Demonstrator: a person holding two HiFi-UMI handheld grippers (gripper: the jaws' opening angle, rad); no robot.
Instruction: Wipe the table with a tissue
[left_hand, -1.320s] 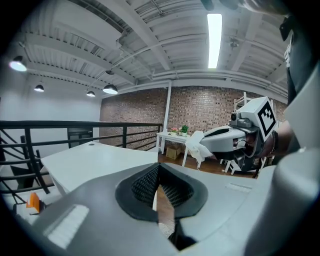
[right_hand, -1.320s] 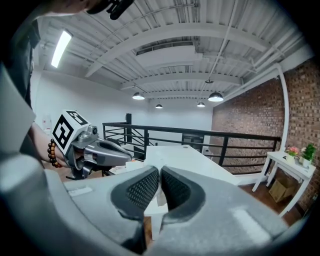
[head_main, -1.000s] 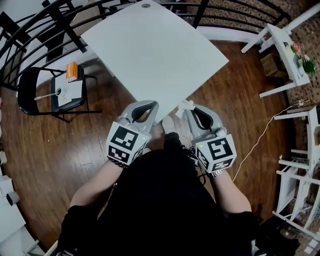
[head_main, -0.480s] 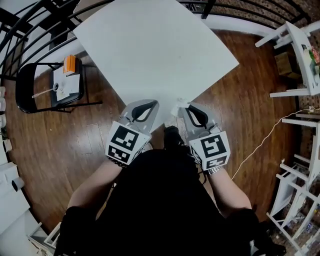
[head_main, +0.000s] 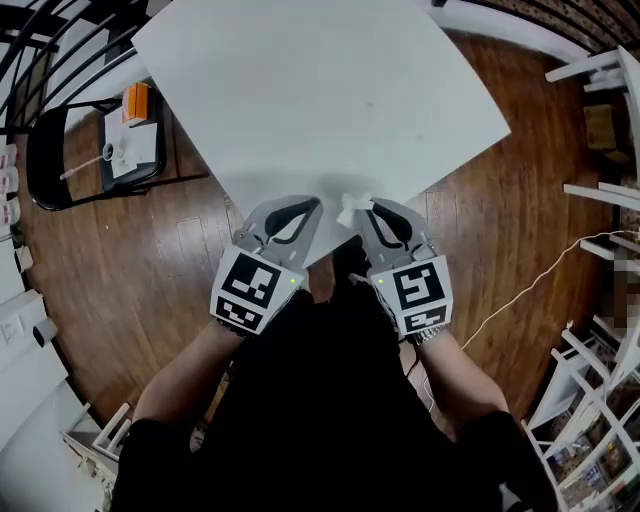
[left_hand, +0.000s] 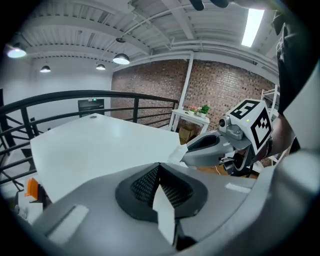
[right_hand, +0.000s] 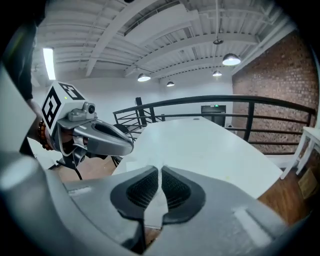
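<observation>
Tissue (head_main: 350, 208): small white wad, pinched in your right gripper (head_main: 370, 212), fingers closed on it. The wad projects past the tips, over the bench (head_main: 320, 90) at its near edge, 6 o'clock. Contact with the surface: cannot tell. Held at the very tip, probably so the wad meets the bench before the fingers do.

Left gripper (head_main: 306, 207): just beside the tissue at its 9 o'clock, fingers closed together on nothing. Likely parked there to stay off the wiping path.

Judgement: wipe not yet started; the bench surface lies ahead of you toward 12 o'clock.
</observation>
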